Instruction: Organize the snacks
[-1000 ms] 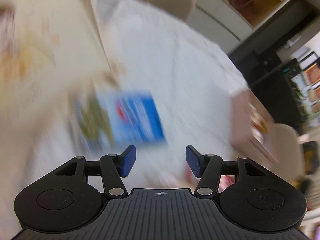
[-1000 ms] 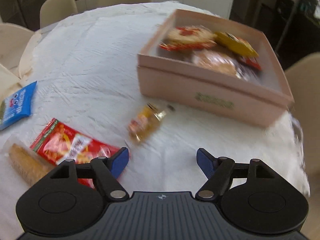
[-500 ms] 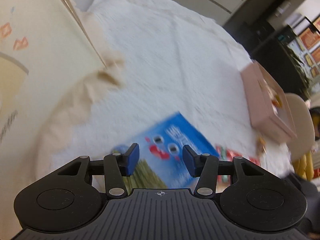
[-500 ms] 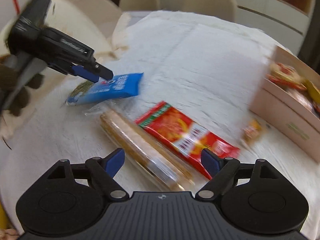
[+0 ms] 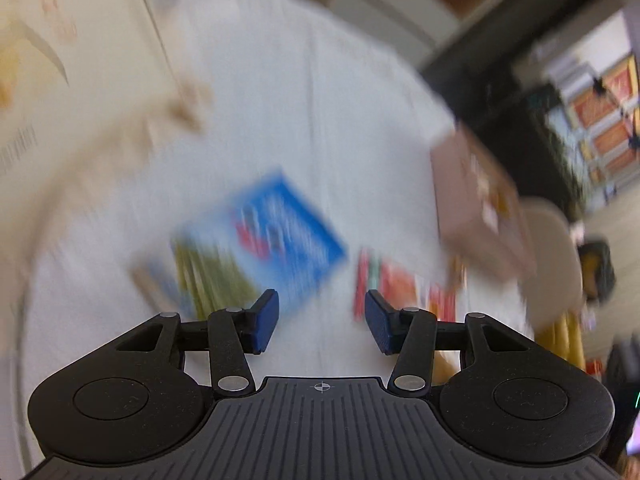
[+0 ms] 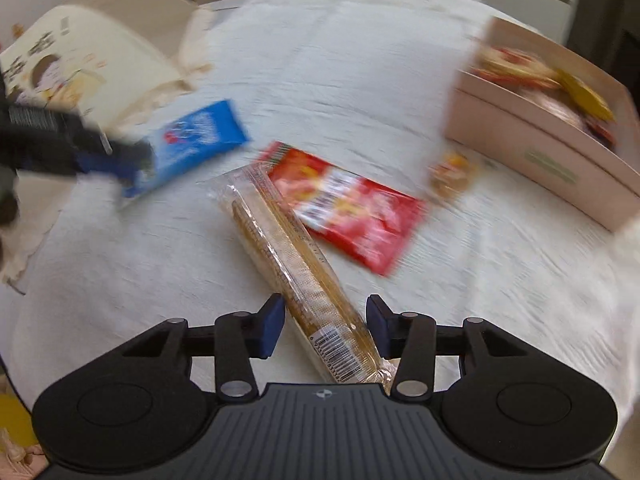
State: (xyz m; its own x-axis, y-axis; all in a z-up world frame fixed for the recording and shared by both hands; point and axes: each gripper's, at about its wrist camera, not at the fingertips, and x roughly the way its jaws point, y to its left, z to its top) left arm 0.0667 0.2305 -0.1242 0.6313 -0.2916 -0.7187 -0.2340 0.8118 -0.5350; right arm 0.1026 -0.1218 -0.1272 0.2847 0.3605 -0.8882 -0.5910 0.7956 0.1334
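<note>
The right gripper has just been closing its jaws, and the near end of a long clear-wrapped biscuit pack lies between them. The right pad stands at the pack's edge, the left pad just beside it; whether either pad presses on the wrapper cannot be told, and the pack's barcode end is cut off behind the gripper body. The pack runs away from the fingers toward the upper left. Beyond the right finger lies a red snack packet, one corner tucked under or against the biscuit pack; blur hides which. Past that sits a small orange-wrapped sweet, smeared, near the wall of a pink box holding more snacks, its far side cut off by the frame edge. Far off to the left of the fingers, the left gripper reaches the near end of a blue snack packet.

In the left wrist view everything past the gripper is streaked by motion. The left gripper stands at a middling width with only white tablecloth between its pads; the blue snack packet lies just ahead of the left finger, its print unreadable.
</note>
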